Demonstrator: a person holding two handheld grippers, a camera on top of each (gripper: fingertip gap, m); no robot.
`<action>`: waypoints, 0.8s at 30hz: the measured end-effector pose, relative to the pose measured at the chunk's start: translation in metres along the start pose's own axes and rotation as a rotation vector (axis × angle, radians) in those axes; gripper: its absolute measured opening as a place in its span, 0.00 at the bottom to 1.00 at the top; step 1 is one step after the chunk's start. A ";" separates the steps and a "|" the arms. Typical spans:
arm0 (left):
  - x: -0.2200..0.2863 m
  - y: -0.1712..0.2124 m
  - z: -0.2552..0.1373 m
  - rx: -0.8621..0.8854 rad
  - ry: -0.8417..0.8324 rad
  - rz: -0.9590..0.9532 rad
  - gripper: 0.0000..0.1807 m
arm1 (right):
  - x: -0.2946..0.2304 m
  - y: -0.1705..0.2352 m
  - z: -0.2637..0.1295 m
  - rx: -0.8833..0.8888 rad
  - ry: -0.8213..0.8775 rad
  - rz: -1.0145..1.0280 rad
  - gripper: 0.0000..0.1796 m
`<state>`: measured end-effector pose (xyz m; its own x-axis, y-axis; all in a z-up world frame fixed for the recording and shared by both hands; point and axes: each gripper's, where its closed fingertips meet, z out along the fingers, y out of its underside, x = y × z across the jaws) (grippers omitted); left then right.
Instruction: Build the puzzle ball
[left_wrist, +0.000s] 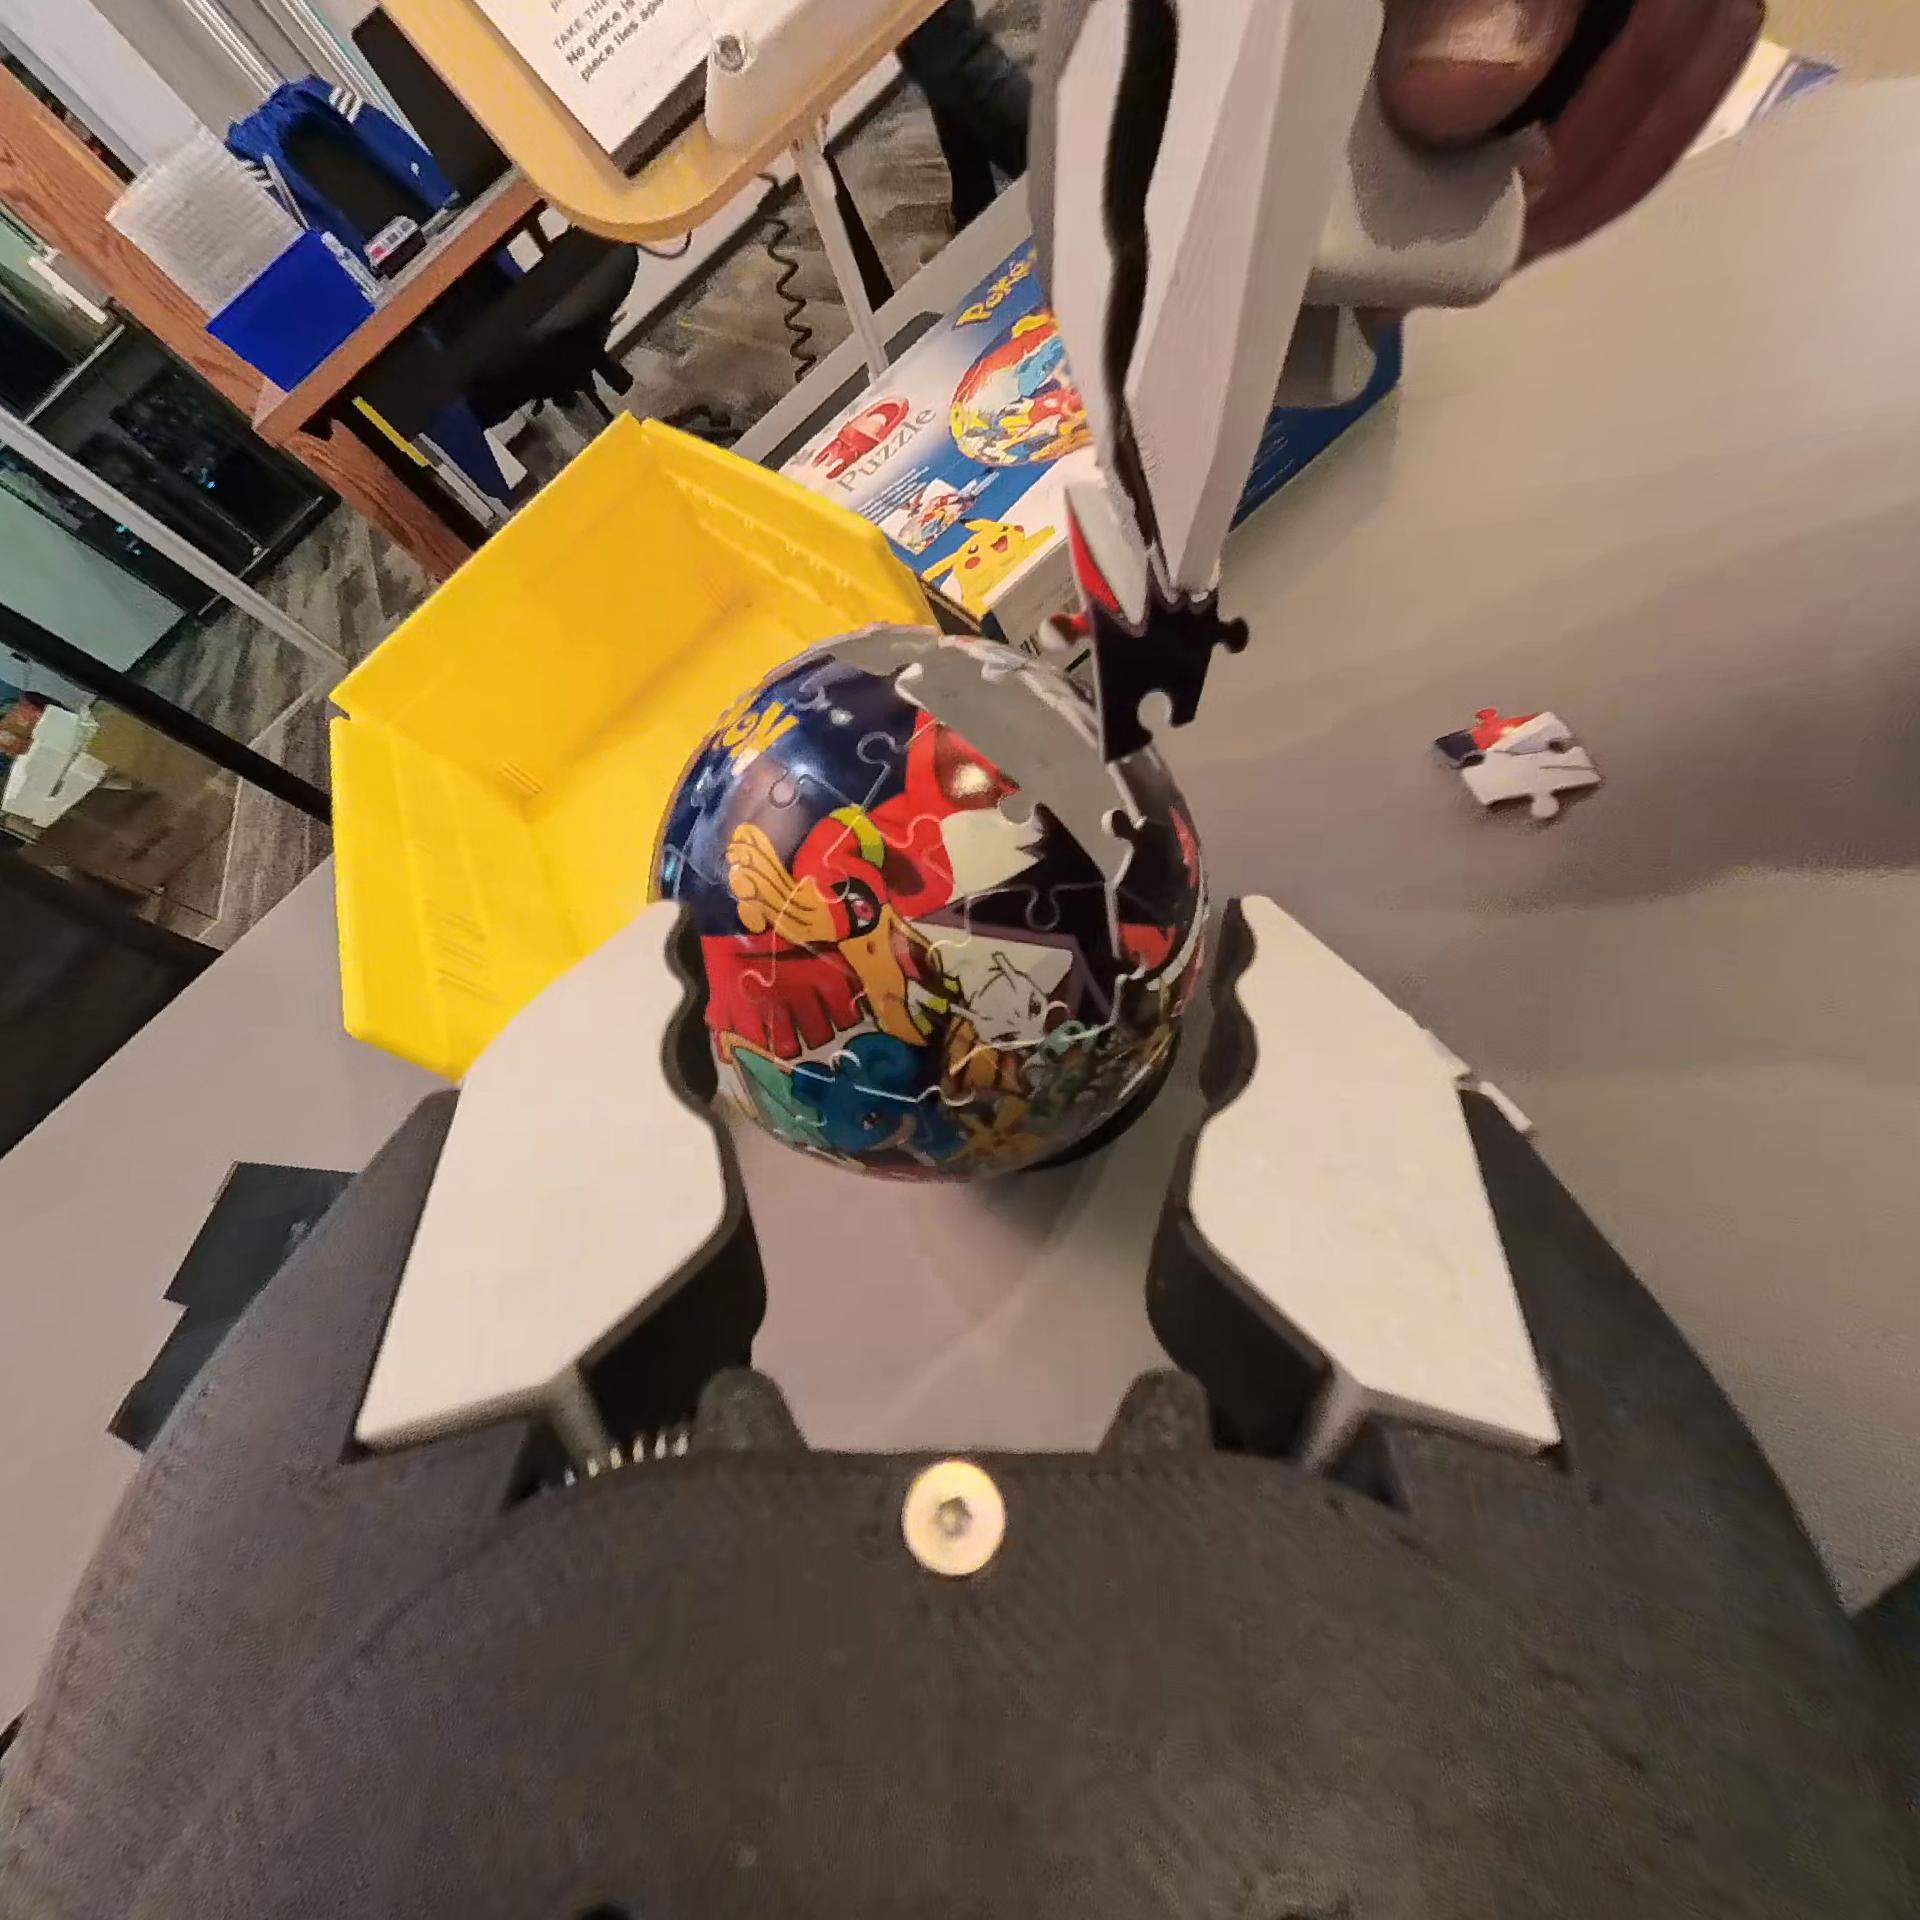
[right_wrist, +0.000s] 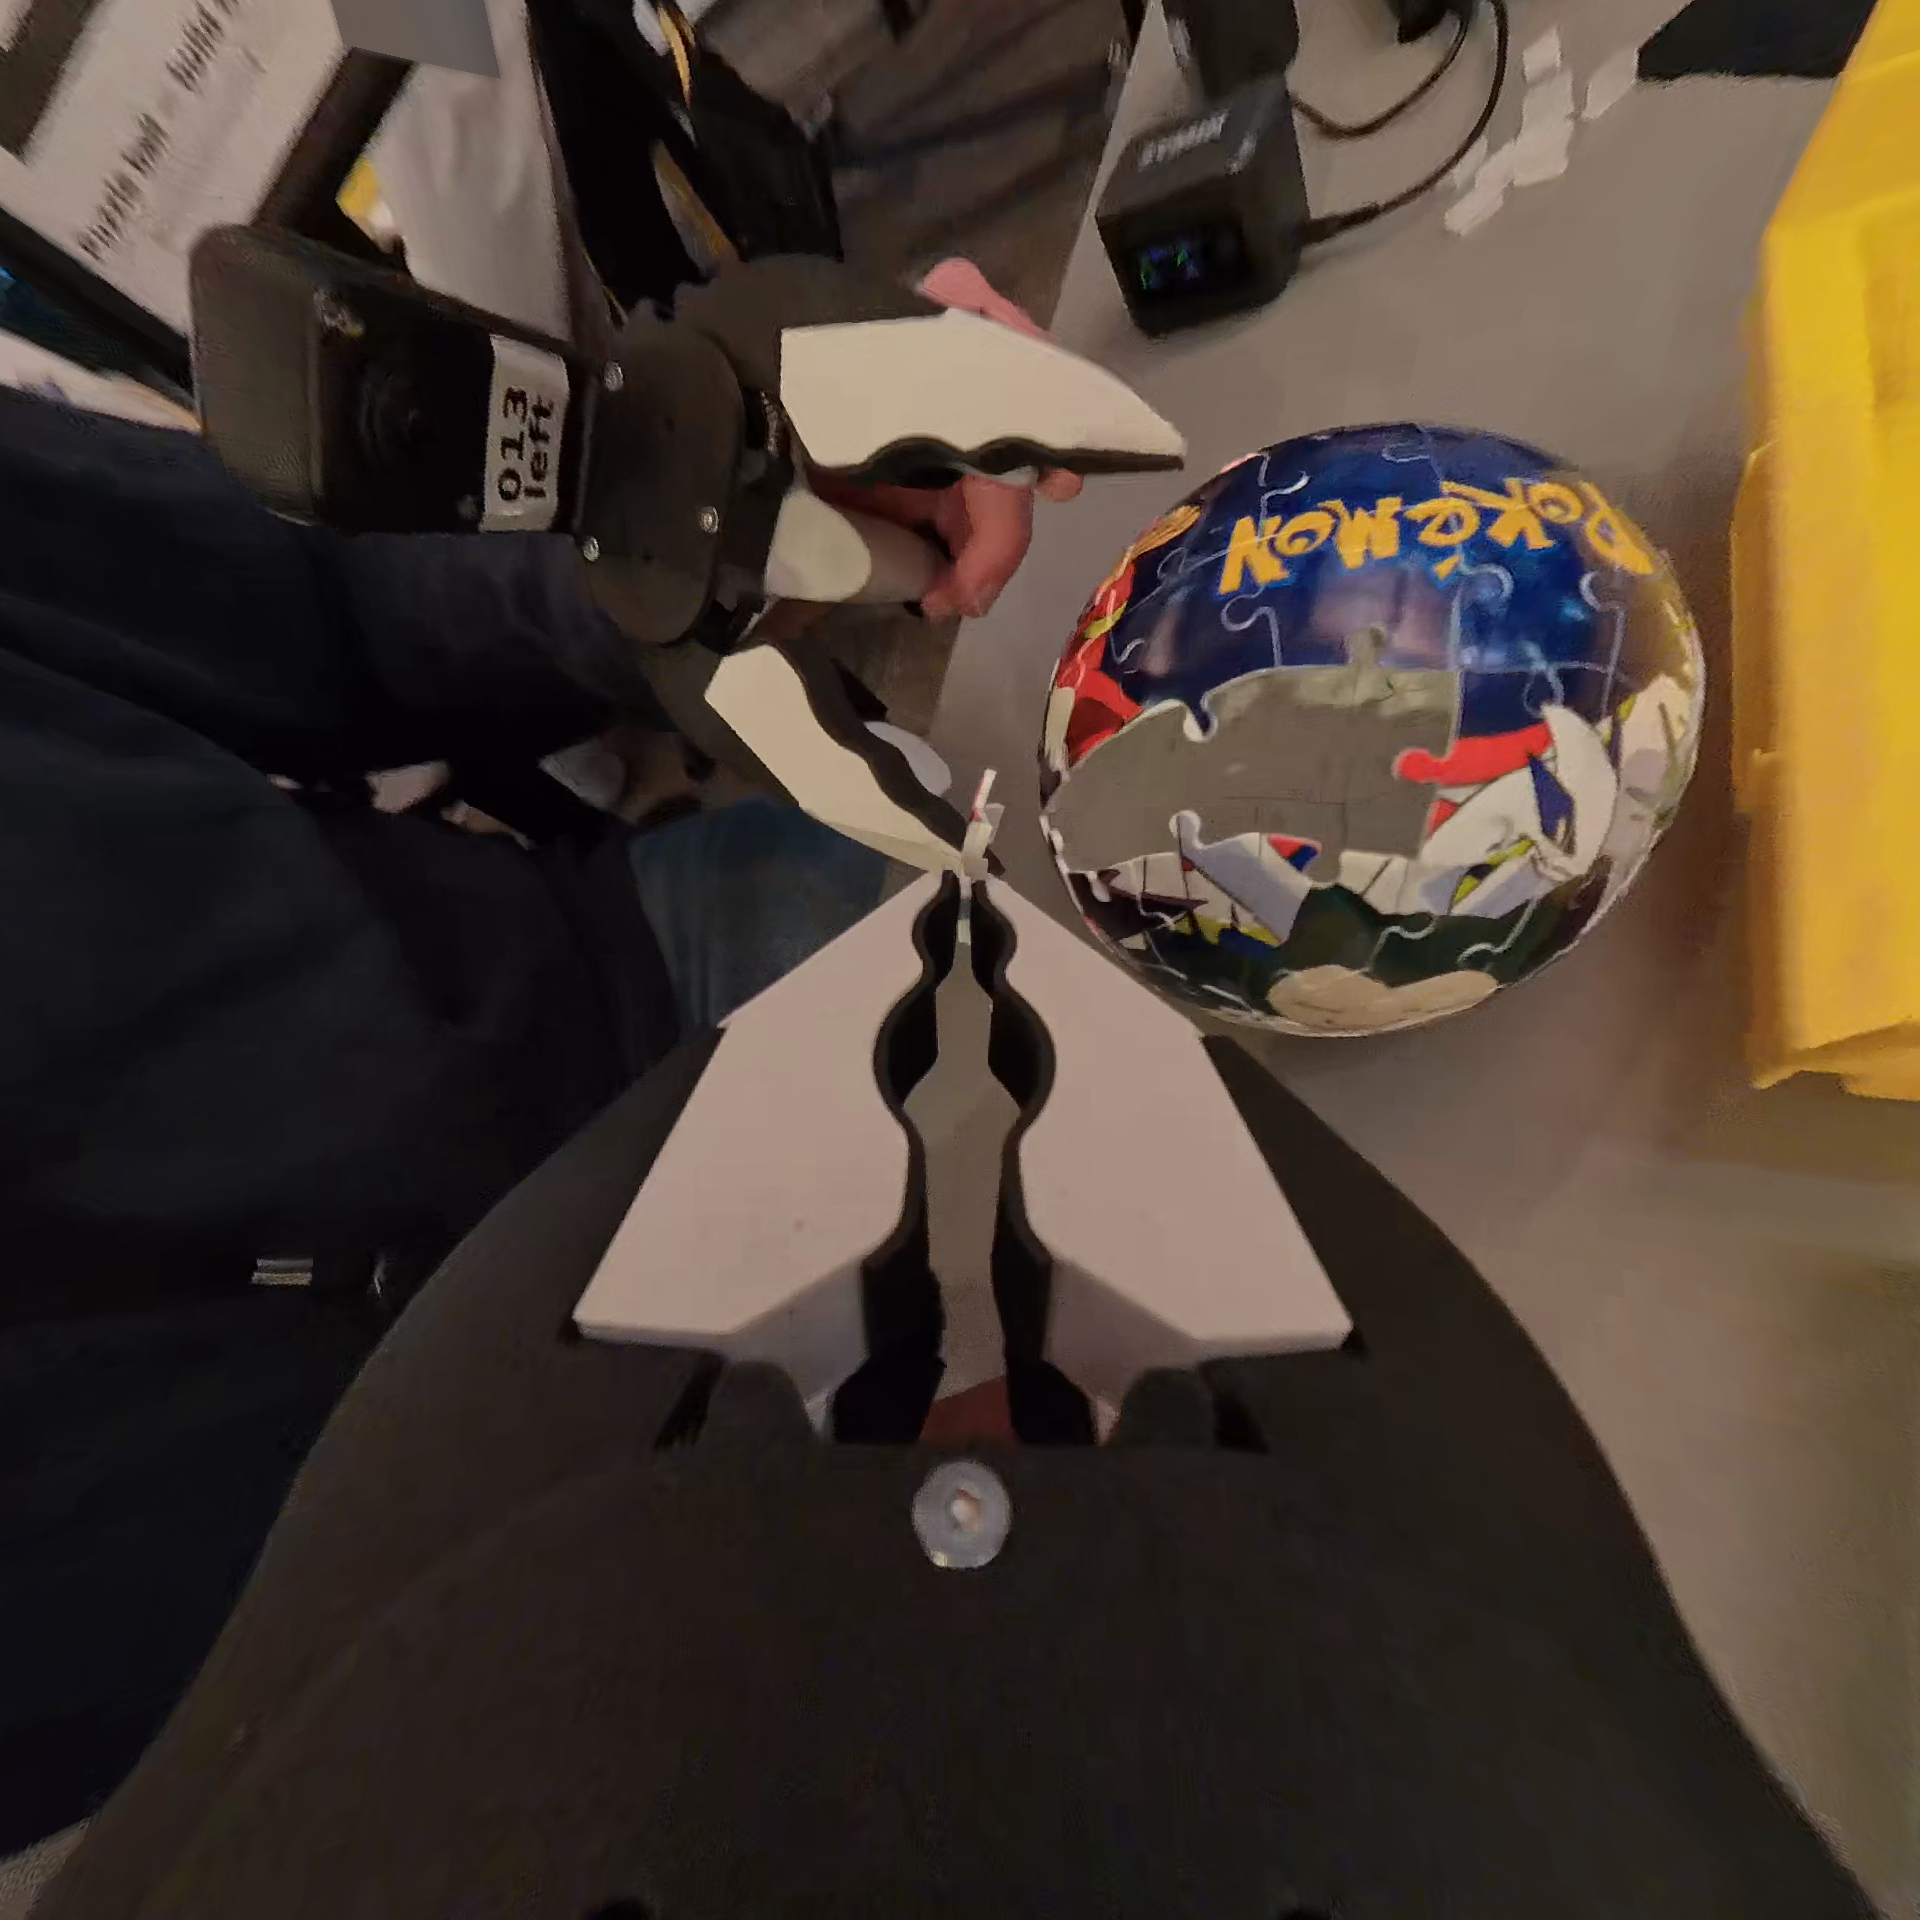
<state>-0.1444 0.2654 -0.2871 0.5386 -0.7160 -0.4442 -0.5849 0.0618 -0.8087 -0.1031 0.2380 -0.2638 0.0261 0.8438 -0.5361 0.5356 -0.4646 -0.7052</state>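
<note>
The puzzle ball (left_wrist: 935, 935) stands on the grey table, colourful, with an open gap (left_wrist: 997, 717) at its top. My left gripper (left_wrist: 956, 935) is open, one finger on each side of the ball's near face, not clamping it. My right gripper (left_wrist: 1164, 592) comes down from above, shut on a dark puzzle piece (left_wrist: 1153, 665) held at the gap's right edge. In the right wrist view the ball (right_wrist: 1371, 623) shows its gap (right_wrist: 1299, 758), the held piece (right_wrist: 977, 831) is edge-on at my right gripper (right_wrist: 966, 883), and the left gripper (right_wrist: 1081, 655) stands open beside the ball.
A yellow bin (left_wrist: 582, 748) sits just behind and left of the ball, also in the right wrist view (right_wrist: 1829, 623). The puzzle box (left_wrist: 966, 447) lies behind it. Loose pieces (left_wrist: 1517, 764) lie on the table to the right. A black device (right_wrist: 1205, 208) with cables stands farther off. From the left gripper's tips to the black device (right_wrist: 1205, 208) is close to 30 cm.
</note>
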 end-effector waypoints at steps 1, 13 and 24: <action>-0.002 0.002 0.001 -0.005 -0.009 0.001 0.52 | 0.001 0.001 0.001 -0.040 0.002 -0.016 0.00; -0.014 0.001 0.006 -0.005 -0.033 -0.003 0.54 | 0.012 -0.001 0.010 -0.389 0.048 -0.168 0.00; -0.013 -0.001 0.011 0.000 -0.029 -0.006 0.53 | 0.016 0.003 0.013 -0.465 0.020 -0.182 0.00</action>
<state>-0.1444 0.2822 -0.2847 0.5594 -0.6960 -0.4502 -0.5817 0.0572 -0.8114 -0.1123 0.2459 -0.2808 -0.0889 0.9070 -0.4117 0.8525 -0.1444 -0.5023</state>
